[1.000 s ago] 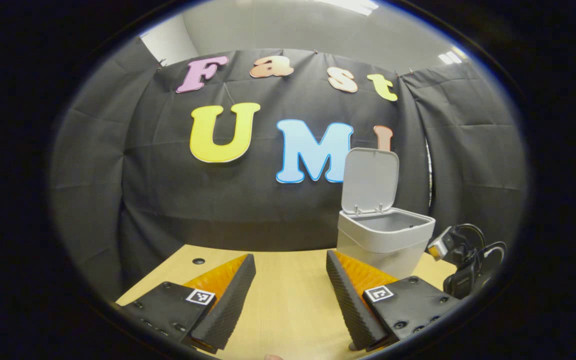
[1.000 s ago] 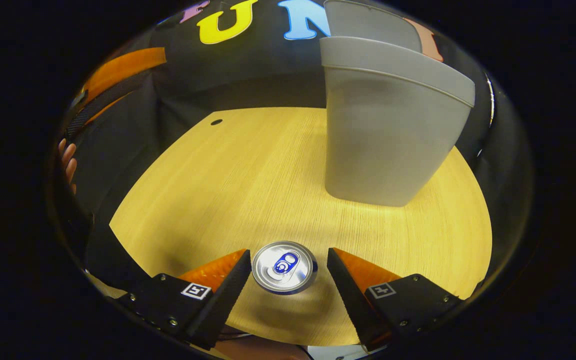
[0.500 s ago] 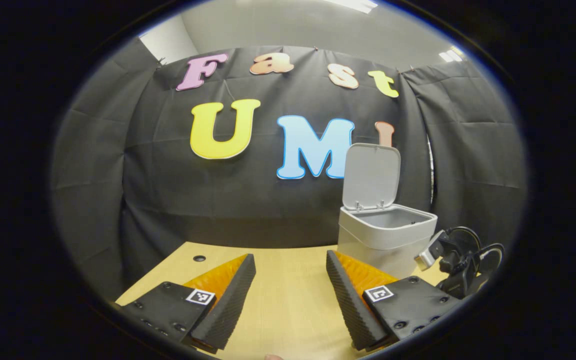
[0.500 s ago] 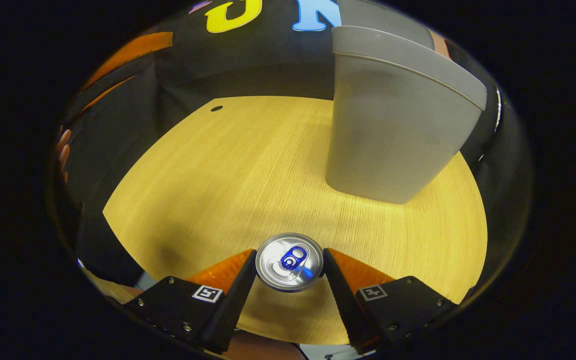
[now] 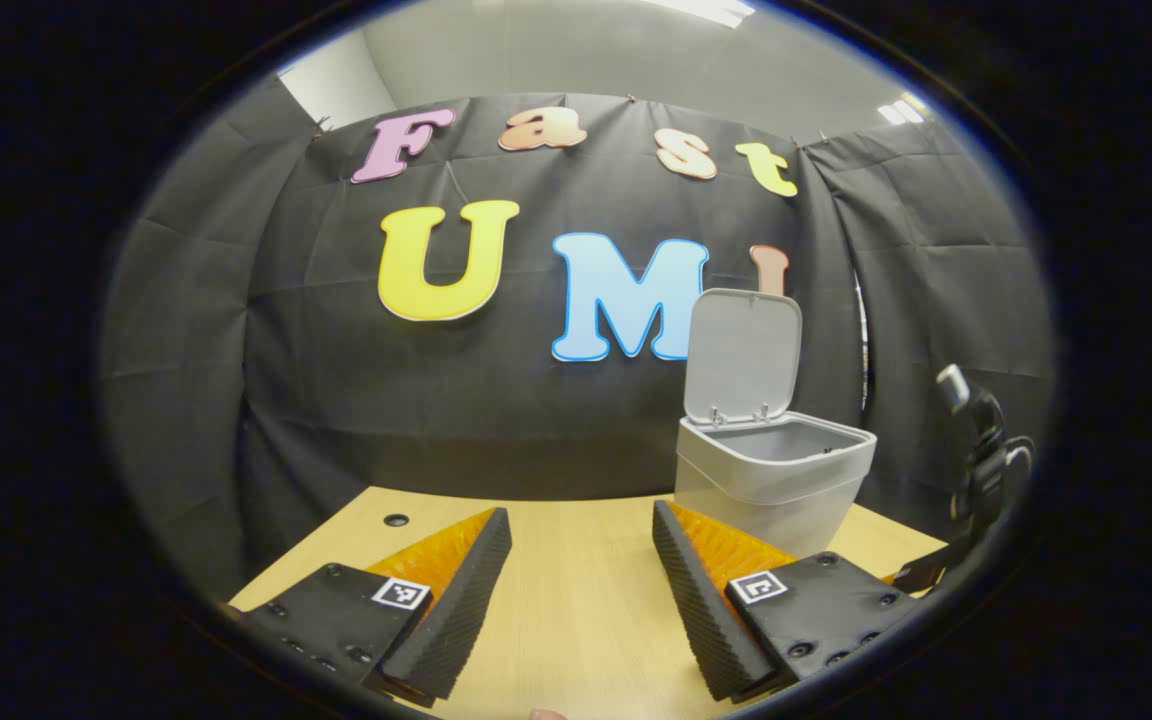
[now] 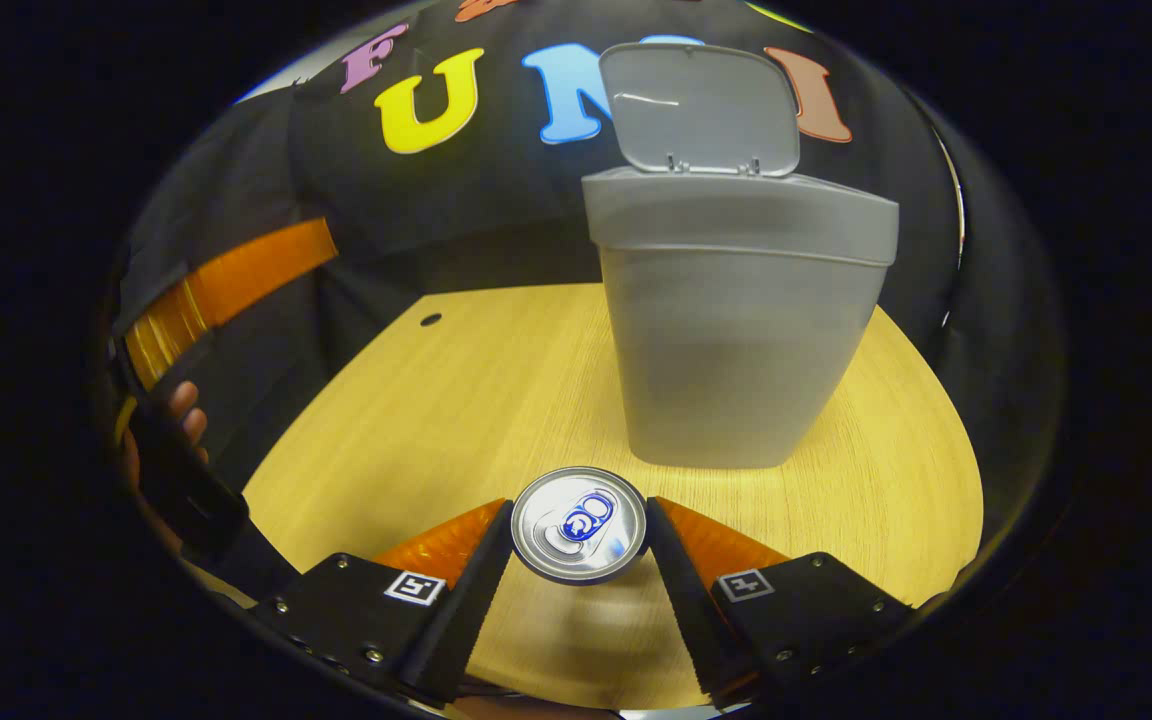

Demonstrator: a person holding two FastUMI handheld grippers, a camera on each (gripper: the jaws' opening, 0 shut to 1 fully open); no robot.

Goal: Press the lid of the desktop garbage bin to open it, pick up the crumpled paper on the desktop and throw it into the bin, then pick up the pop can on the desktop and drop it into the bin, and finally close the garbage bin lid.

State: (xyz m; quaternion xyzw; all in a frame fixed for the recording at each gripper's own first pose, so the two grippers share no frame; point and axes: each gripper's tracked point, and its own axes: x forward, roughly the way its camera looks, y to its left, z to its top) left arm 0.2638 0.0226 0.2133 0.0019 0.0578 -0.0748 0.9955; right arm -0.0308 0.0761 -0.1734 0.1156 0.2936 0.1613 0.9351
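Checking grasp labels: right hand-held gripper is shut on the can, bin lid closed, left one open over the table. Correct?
Not quite: the bin lid is open, standing upright behind the bin, as the right gripper view shows. The rest holds: the right hand-held gripper is shut on the can, and the left hand-held gripper is open over the table.

right gripper has closed its two fingers on the pop can that stood loose between them, can now lifted off the table, bin looks lower, its open lid now seen
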